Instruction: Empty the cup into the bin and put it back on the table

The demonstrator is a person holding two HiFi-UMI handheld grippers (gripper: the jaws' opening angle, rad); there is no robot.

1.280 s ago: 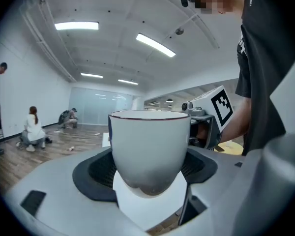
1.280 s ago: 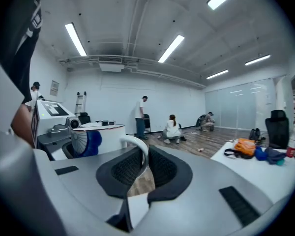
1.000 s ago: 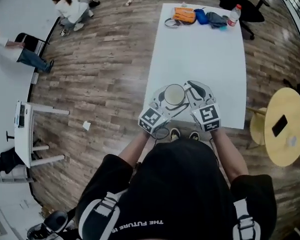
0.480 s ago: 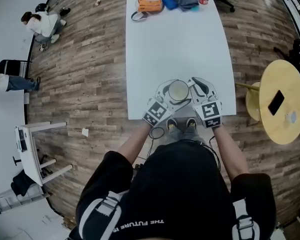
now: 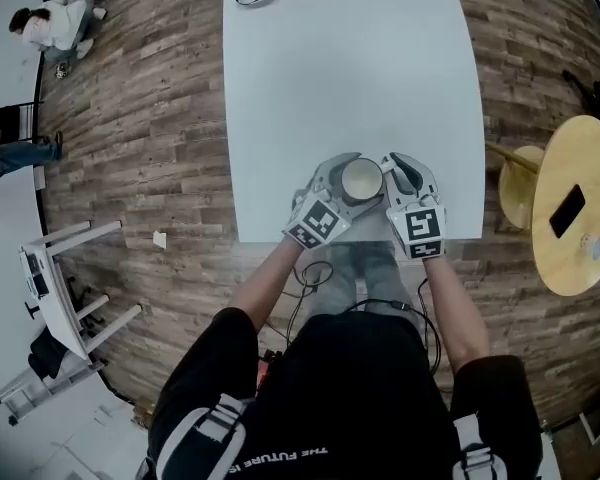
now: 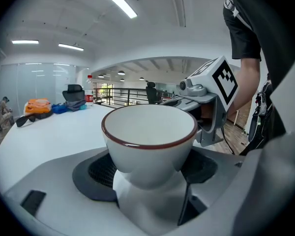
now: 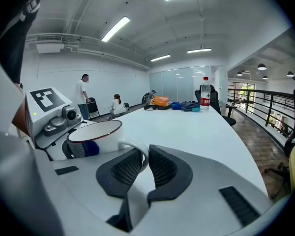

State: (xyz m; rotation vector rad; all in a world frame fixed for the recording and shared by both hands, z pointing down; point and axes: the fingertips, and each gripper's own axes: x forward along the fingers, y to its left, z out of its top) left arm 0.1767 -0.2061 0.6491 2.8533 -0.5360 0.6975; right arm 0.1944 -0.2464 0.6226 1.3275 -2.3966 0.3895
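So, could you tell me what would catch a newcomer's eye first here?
A white cup with a dark red rim, seemingly empty, sits at the near edge of the white table. Both grippers hold it: the left gripper clasps its body and the right gripper pinches its handle.

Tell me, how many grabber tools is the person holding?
2: the left gripper clasps the cup by its bowl; the right gripper pinches its handle. None seem hidden.
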